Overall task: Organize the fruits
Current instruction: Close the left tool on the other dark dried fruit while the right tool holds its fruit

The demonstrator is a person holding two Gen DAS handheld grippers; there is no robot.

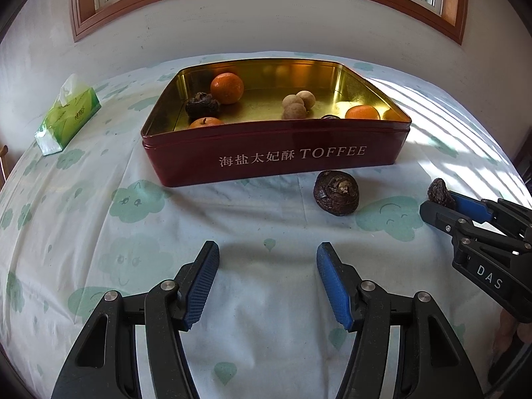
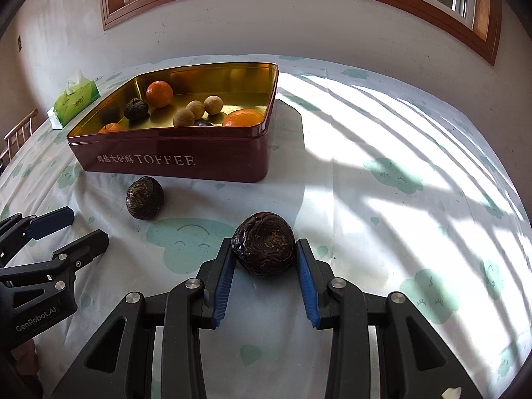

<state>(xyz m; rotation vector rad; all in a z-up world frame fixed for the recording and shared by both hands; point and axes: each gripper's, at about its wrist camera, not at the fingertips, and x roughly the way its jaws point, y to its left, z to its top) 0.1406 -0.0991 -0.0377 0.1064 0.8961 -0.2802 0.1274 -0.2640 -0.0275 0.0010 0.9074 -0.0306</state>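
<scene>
My right gripper (image 2: 264,249) is shut on a dark wrinkled water chestnut (image 2: 266,236), its blue pads pressing both sides; I cannot tell whether the fruit rests on the cloth. From the left wrist view that gripper (image 1: 439,202) enters at the right with the chestnut (image 1: 439,190) at its tips. A second dark chestnut (image 1: 335,193) (image 2: 144,198) lies on the cloth just in front of the red toffee tin (image 1: 276,159) (image 2: 173,163). My left gripper (image 1: 266,249) (image 2: 88,226) stands open over bare cloth, short of that chestnut. The tin holds oranges (image 1: 227,88), longans (image 1: 294,104) and a dark chestnut (image 1: 202,105).
A green tissue pack (image 1: 68,113) (image 2: 76,101) lies at the back left of the cloud-print tablecloth. A wooden chair (image 2: 18,133) shows past the left edge. Behind the tin are a white wall and a window. Sunlit stripes cover the cloth to the right.
</scene>
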